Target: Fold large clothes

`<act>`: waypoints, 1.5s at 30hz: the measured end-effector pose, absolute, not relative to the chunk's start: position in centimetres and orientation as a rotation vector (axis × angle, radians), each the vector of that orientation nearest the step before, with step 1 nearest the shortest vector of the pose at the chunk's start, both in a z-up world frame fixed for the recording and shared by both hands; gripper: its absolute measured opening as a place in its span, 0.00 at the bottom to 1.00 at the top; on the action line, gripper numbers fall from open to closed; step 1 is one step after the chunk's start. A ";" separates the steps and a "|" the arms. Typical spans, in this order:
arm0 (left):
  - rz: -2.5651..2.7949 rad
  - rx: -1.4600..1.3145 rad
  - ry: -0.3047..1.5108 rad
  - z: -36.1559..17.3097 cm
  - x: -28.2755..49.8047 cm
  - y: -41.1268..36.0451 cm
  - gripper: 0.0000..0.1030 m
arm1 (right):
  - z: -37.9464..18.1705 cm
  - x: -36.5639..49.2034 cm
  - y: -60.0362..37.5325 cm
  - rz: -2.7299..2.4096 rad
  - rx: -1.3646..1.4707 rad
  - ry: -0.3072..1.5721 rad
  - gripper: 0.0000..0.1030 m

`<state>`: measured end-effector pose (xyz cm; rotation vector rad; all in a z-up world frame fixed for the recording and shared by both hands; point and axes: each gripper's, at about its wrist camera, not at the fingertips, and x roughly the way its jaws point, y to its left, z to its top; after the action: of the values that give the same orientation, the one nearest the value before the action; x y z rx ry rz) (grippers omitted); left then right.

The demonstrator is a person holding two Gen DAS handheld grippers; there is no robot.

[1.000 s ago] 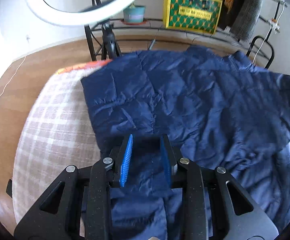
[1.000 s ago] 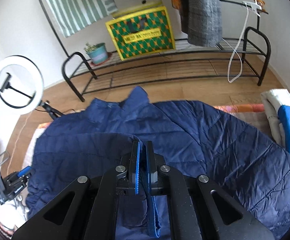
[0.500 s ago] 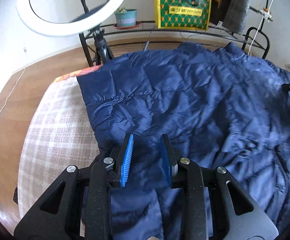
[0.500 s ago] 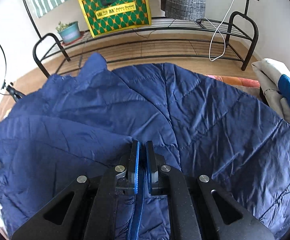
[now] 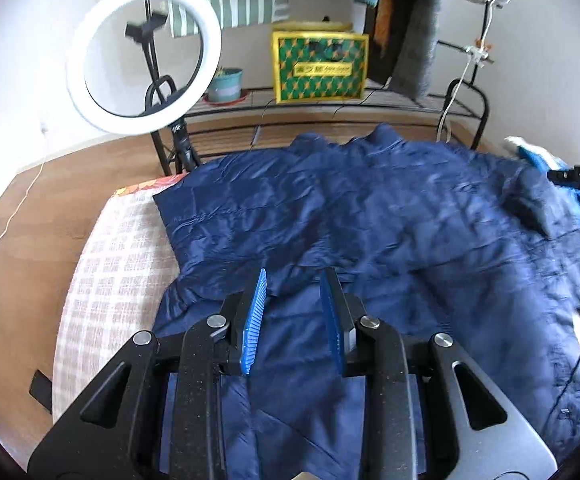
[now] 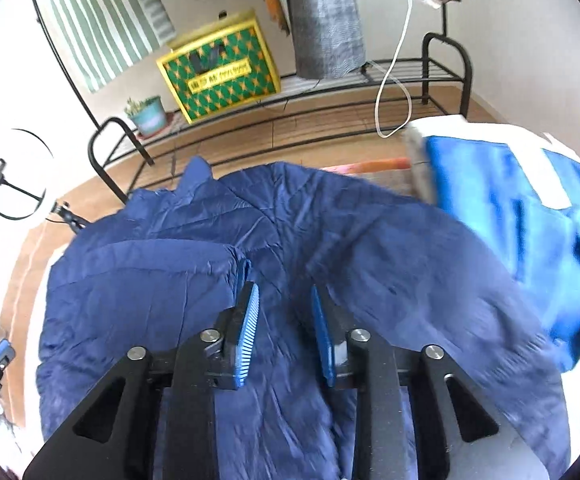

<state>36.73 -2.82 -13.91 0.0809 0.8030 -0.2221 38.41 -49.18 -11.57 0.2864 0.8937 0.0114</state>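
A large navy quilted jacket lies spread on a checked bed cover; it also shows in the right wrist view. My left gripper is open and empty, just above the jacket's near left part. My right gripper is open and empty above the jacket's middle. A sleeve lies folded over the jacket's left side, its cuff next to my right gripper's left finger. The right gripper's tip shows at the right edge of the left wrist view.
A pile of blue and white folded clothes lies right of the jacket. A ring light on a stand stands at the bed's far left. A black clothes rack with a green-yellow bag stands behind the bed.
My right gripper was shut on the sleeve cuff; now it is open and the sleeve lies on the jacket. Both grippers have pulled back and tilted up. My left gripper stayed open.
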 end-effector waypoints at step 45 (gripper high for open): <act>-0.383 0.164 0.814 -14.1 23.5 -12.8 0.45 | -24.1 7.9 -71.4 -0.371 0.802 1.039 0.44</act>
<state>23.46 -12.79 -14.13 0.1644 0.8137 -0.3828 7.91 -71.37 -24.06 0.8019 1.0388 -0.3708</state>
